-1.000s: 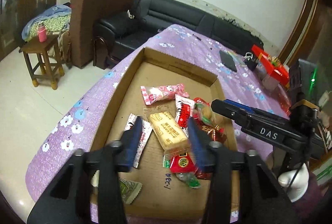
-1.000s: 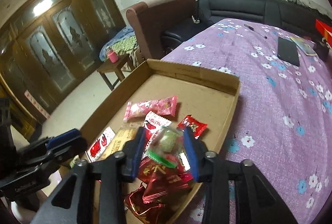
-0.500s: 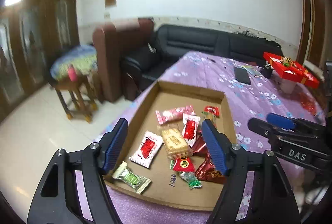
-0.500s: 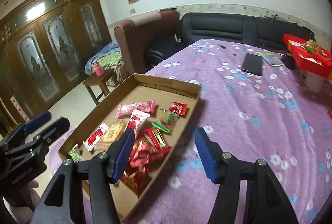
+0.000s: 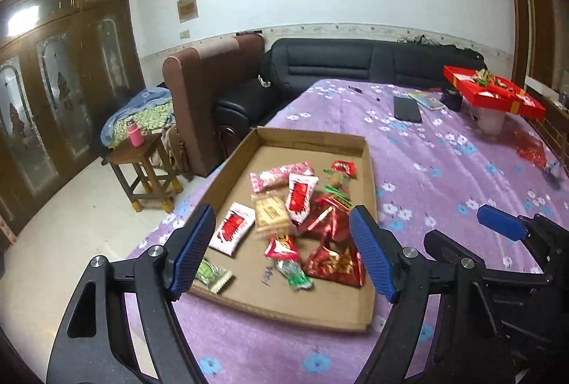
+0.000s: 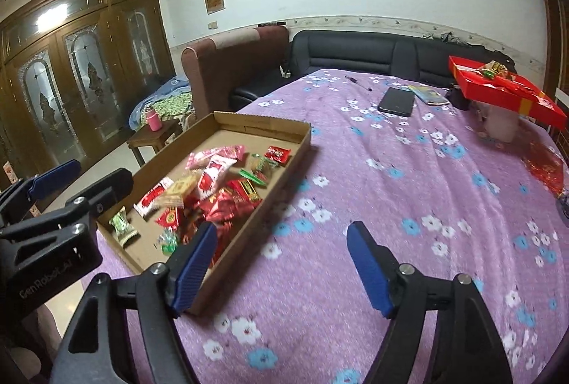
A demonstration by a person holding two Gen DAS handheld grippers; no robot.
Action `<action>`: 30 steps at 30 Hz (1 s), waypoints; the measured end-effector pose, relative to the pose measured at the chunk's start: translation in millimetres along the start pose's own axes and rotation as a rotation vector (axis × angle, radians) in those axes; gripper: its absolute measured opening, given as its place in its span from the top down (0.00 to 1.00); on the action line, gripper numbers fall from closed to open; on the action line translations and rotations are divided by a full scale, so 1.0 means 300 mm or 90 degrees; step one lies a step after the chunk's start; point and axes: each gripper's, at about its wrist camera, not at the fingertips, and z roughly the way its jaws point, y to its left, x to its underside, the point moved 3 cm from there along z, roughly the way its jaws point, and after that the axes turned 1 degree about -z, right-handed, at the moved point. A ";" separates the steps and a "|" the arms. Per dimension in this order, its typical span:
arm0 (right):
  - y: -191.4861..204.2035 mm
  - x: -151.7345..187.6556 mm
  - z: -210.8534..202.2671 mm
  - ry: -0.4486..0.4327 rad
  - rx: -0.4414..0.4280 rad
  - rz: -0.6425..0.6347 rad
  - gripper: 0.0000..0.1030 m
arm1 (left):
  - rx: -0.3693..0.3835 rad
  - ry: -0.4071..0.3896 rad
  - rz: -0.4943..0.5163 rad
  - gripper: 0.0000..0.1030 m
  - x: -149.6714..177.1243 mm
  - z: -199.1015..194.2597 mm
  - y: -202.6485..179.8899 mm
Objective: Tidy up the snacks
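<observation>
The snacks [image 5: 302,217] lie in a loose heap inside a shallow cardboard tray [image 5: 306,138] on a purple flowered tablecloth [image 5: 444,177]: white packets with red labels, a pink wrapper, a tan biscuit pack, shiny red foil pieces and a few small green-wrapped sweets, one of which sits alone near the tray's corner at about 7 o'clock in the left wrist view. The heap fills the near half of the tray, while the far half at 12 o'clock shows bare cardboard. The left gripper [image 5: 282,250] hangs above the tray's near edge with its blue pads spread wide, having just been opening, and nothing lies between them or touches them. The right gripper [image 6: 281,265] is likewise released, its jaws having just been opening, and it hovers empty over the cloth with its left pad in front of the tray's near corner. From the right wrist view the tray sits at about 10 o'clock. Farther off, at 1 o'clock, a dark phone [image 6: 396,101] lies flat on the cloth, and at 2 o'clock a red gift box [image 6: 505,92] rests on a pale stand. Beyond the table are a black sofa [image 5: 355,64] and a brown armchair [image 5: 209,81], and at 9 o'clock a wooden stool [image 5: 142,163] carries a pink bottle [image 5: 135,135].
</observation>
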 end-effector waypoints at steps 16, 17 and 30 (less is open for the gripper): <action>-0.015 0.056 -0.023 0.014 0.019 0.016 0.21 | 0.011 0.002 0.026 0.23 0.035 -0.044 -0.063; -0.012 0.058 -0.027 0.013 0.023 0.014 0.21 | 0.012 0.002 0.026 0.23 0.037 -0.045 -0.063; 0.045 0.067 -0.067 -0.006 0.051 -0.020 0.16 | 0.007 -0.035 0.014 0.23 0.053 -0.100 -0.051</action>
